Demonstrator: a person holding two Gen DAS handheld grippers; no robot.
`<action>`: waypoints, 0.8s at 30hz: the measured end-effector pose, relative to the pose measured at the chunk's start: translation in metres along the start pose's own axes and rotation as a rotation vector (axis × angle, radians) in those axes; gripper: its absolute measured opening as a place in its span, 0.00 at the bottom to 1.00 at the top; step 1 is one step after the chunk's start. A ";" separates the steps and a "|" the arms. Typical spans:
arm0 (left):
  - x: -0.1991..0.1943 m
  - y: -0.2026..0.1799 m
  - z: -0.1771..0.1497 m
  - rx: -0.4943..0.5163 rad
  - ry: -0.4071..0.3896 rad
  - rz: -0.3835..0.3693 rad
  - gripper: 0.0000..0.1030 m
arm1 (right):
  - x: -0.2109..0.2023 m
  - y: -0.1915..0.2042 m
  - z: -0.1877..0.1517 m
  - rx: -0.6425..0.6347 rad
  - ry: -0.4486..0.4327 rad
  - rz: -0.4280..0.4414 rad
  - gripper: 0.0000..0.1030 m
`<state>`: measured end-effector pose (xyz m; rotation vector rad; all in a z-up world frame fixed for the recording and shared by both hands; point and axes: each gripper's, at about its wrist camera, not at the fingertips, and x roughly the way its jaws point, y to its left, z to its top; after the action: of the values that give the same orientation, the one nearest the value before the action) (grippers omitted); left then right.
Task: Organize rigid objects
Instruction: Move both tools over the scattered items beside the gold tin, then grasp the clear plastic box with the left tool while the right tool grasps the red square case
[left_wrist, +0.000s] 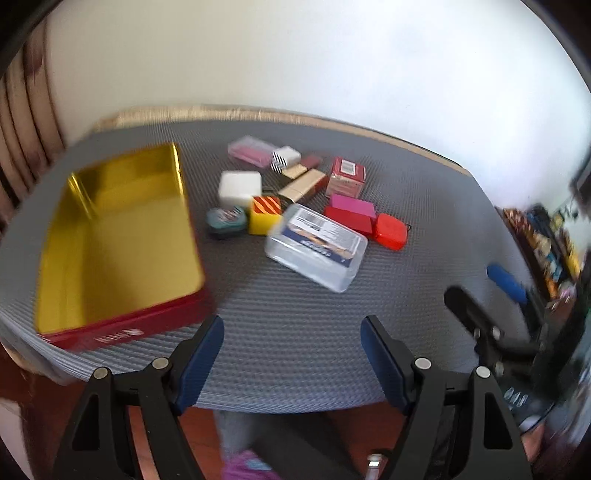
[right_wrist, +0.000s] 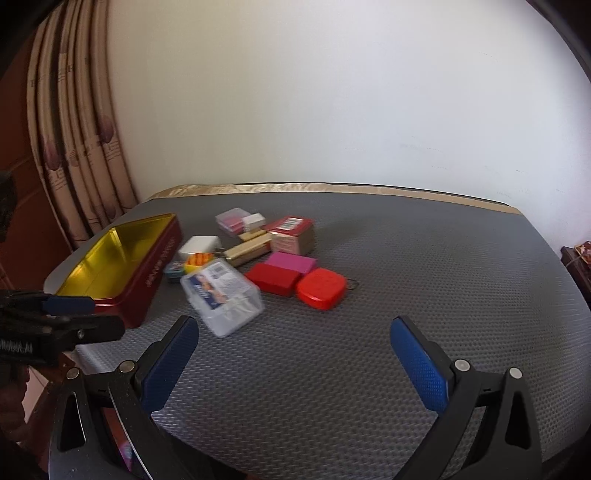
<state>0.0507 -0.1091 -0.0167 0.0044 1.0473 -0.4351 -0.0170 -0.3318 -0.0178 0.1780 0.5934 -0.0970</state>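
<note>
Glossy gold-lined metal tin (left_wrist: 118, 236), clear plastic box (left_wrist: 317, 247), matt dimpled grey mat (left_wrist: 295, 332).

Left gripper (left_wrist: 291, 345) jaws spread over grey mat (left_wrist: 295, 325), gold-lined tin (left_wrist: 118, 236) beside small boxes (left_wrist: 295, 199).

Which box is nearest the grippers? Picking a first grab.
The clear plastic box with the blue label; all the other small boxes lie behind it.
</note>
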 end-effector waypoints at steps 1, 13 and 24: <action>0.007 0.000 0.007 -0.046 0.031 -0.024 0.76 | 0.003 -0.006 0.000 0.009 0.002 -0.005 1.00; 0.063 -0.004 0.070 -0.436 0.165 -0.069 0.76 | 0.014 -0.069 0.001 0.172 0.040 0.023 1.00; 0.109 -0.006 0.077 -0.576 0.223 0.008 0.76 | 0.020 -0.103 -0.002 0.254 0.059 0.050 1.00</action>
<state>0.1588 -0.1682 -0.0679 -0.4644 1.3626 -0.1141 -0.0160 -0.4334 -0.0450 0.4433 0.6344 -0.1185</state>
